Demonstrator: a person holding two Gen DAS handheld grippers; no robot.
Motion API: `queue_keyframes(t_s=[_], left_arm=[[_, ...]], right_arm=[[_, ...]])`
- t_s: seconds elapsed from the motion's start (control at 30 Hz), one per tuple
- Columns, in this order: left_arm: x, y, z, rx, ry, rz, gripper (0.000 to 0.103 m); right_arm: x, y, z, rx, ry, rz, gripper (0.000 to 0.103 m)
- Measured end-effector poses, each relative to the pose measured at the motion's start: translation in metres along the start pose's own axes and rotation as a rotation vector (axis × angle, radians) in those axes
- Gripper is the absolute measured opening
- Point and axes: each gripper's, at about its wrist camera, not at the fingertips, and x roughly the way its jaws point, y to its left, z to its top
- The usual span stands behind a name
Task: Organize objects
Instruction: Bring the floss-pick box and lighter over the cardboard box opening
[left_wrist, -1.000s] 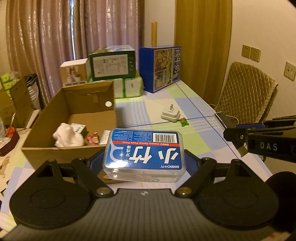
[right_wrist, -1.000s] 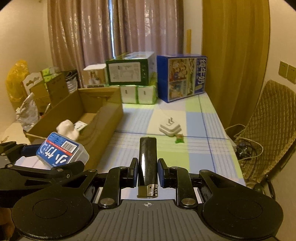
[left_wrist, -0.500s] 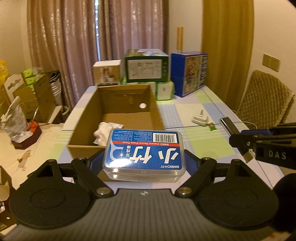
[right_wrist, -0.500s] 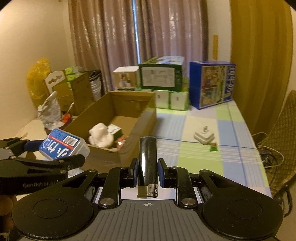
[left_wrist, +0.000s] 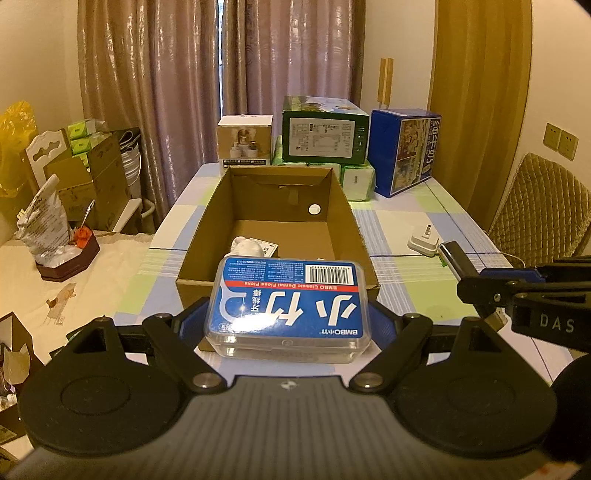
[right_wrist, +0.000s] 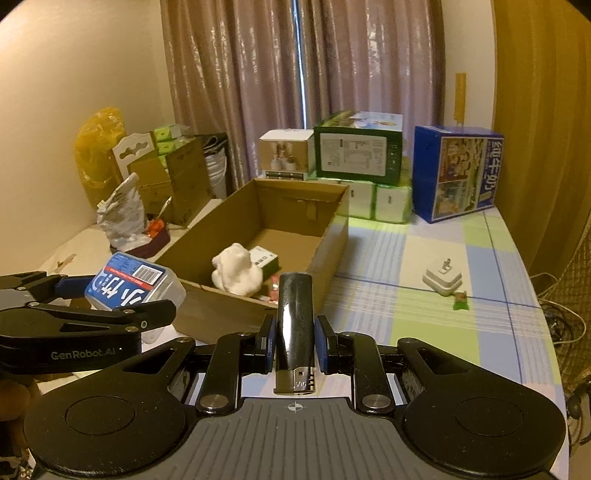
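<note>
You hold one clear plastic floss-pick case with a blue label (left_wrist: 288, 308) at lower centre and one glossy black lighter (right_wrist: 295, 321). Mid-frame you see one open brown cardboard box (left_wrist: 347, 225), one white plug adapter (right_wrist: 442, 280), and one crumpled white tissue wad (right_wrist: 236, 269).

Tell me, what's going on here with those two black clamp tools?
A person is tidying a table with two handheld grippers. The left gripper has its jaws shut on a blue floss pick box; the right gripper grips a black lighter. Both hover before an open cardboard box already holding a few items.
</note>
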Motion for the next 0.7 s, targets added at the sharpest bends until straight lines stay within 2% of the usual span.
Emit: queue_keyframes(t_s=[0.43, 0.7], left_arm=[[0.0, 0.01, 0.002, -0.003, 0.008, 0.006, 0.084], [0.006, 0.019, 0.022, 0.035, -0.003, 0.018, 0.084]], right_arm=[[0.01, 0.012, 0.007, -0.01, 0.008, 0.029, 0.019], [0.021, 0.013, 0.027, 0.009, 0.004, 0.054, 0.019]])
